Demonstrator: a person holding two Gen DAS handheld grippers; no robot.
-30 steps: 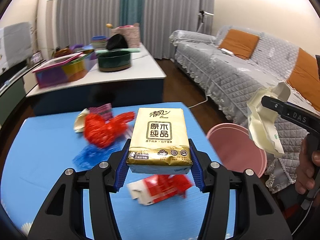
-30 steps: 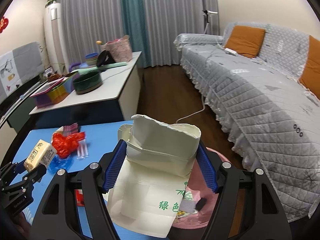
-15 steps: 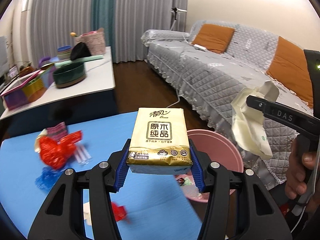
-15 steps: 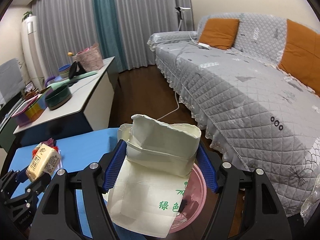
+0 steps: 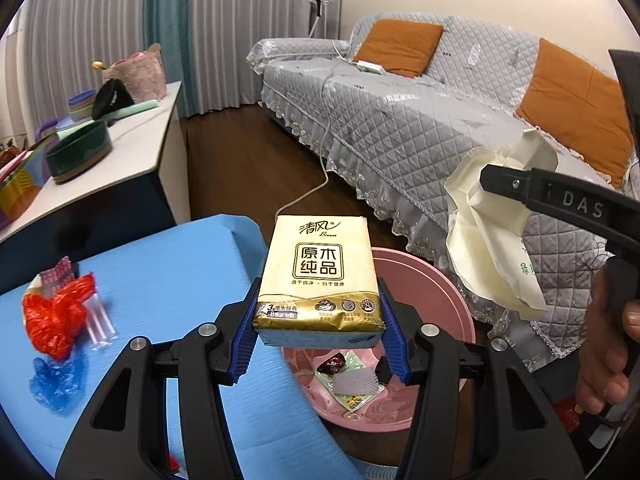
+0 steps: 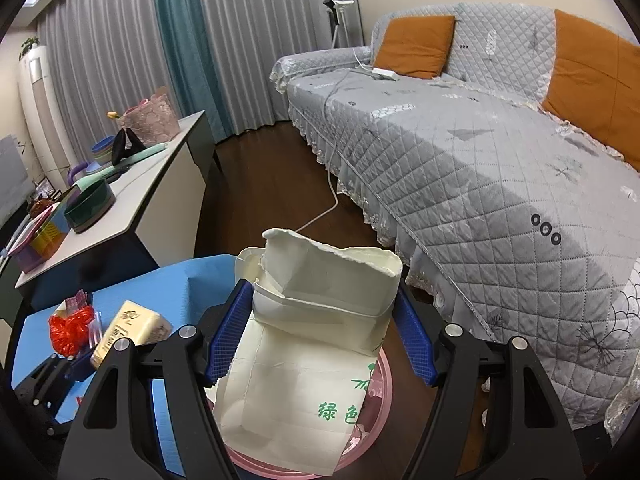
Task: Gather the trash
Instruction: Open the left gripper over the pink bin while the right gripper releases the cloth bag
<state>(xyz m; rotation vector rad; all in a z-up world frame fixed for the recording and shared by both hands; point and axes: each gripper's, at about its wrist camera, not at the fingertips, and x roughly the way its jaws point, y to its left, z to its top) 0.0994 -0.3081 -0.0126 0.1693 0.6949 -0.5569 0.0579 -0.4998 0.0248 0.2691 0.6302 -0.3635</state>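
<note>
Carrying two pieces at once, we have both loads near the pink basin (image 5: 448, 288) on the floor beside the blue table (image 5: 168, 264). Our left gripper (image 5: 320, 334) is clamped on a yellow tissue pack (image 5: 318, 276), which hangs over the table's edge and the basin's near rim. Our right gripper (image 6: 320, 338) is clamped on a torn cream paper bag (image 6: 304, 364) that dangles over the basin. A few wrappers (image 5: 346, 376) already lie inside — so some collecting is done. Neither held piece is dropped yet. On the table we see more left: a red plastic bag (image 5: 54, 320), a blue plastic scrap (image 5: 52, 384) and a clear wrapper (image 5: 98, 320). We judge the task roughly midway.
</note>
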